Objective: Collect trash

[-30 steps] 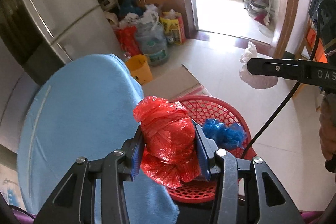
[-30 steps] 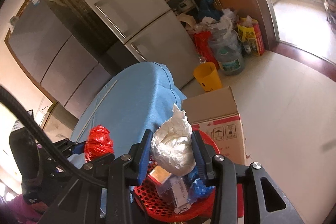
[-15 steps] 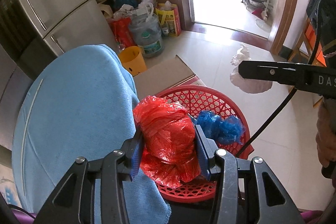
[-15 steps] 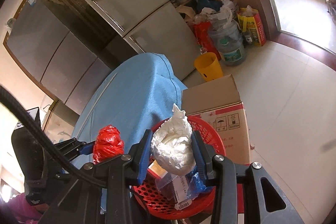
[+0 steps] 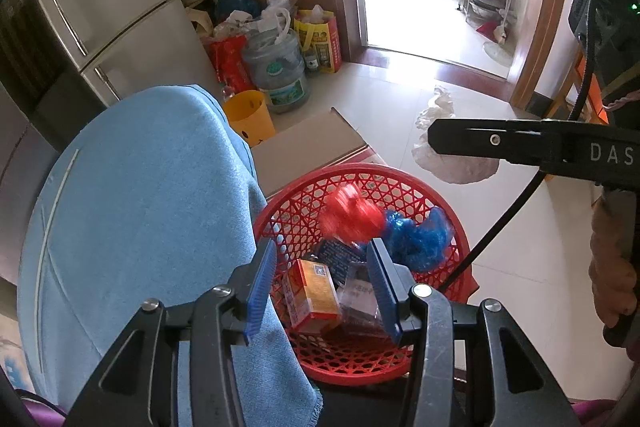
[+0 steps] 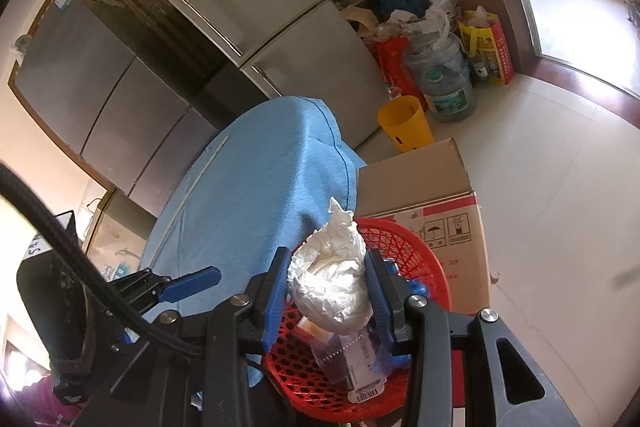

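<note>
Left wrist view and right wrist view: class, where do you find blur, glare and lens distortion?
Left wrist view: the red bag over the red basket is motion-blurred; the doorway floor is blown out. Right wrist view: the white bag is sharp; the refrigerator bows from fisheye.

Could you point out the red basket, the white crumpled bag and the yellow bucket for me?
red basket [image 5: 404, 174]: left wrist view, far rim.
white crumpled bag [image 6: 332, 287]: right wrist view, middle of the wad.
yellow bucket [image 6: 406, 125]: right wrist view, side wall.

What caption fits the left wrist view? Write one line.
Open left claw above red basket; red bag drops among trash inside.
</note>
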The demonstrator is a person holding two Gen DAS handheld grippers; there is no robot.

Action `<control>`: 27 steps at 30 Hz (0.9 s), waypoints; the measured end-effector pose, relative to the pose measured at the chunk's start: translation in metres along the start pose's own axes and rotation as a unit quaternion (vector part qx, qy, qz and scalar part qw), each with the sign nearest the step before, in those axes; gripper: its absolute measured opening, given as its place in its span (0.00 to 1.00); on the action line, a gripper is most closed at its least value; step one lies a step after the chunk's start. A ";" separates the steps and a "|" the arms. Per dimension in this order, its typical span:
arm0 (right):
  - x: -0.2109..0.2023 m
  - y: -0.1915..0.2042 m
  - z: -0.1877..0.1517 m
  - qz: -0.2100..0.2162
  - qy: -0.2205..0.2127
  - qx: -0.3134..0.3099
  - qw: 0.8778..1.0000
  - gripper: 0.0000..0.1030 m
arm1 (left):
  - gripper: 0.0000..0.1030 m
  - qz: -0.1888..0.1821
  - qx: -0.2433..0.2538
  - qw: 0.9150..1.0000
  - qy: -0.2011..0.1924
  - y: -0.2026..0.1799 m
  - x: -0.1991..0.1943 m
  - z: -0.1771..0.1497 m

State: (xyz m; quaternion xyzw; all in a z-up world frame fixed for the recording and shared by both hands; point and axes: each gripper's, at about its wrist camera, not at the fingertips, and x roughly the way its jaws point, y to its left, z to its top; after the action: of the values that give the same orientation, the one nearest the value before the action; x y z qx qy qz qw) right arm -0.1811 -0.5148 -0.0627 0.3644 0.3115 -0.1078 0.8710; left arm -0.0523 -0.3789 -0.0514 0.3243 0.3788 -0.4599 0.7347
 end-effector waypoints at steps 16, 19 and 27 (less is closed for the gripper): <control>0.010 0.047 0.001 0.026 0.020 -0.031 0.999 0.51 | 0.64 0.117 -0.042 0.991 -0.055 0.044 -0.053 -0.023; 0.014 0.074 0.003 0.034 0.020 -0.060 0.997 0.51 | 0.64 0.138 -0.064 0.987 -0.059 0.062 -0.065 -0.031; 0.031 0.162 -0.002 0.046 0.014 -0.156 0.987 0.52 | 0.78 0.220 -0.149 0.960 -0.087 0.121 -0.113 -0.069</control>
State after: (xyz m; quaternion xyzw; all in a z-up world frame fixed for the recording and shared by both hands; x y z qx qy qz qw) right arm -0.0908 -0.3964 0.0090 0.2398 0.3194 -0.0131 0.9167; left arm 0.0086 -0.2294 0.0258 0.2452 0.2971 -0.2514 0.8879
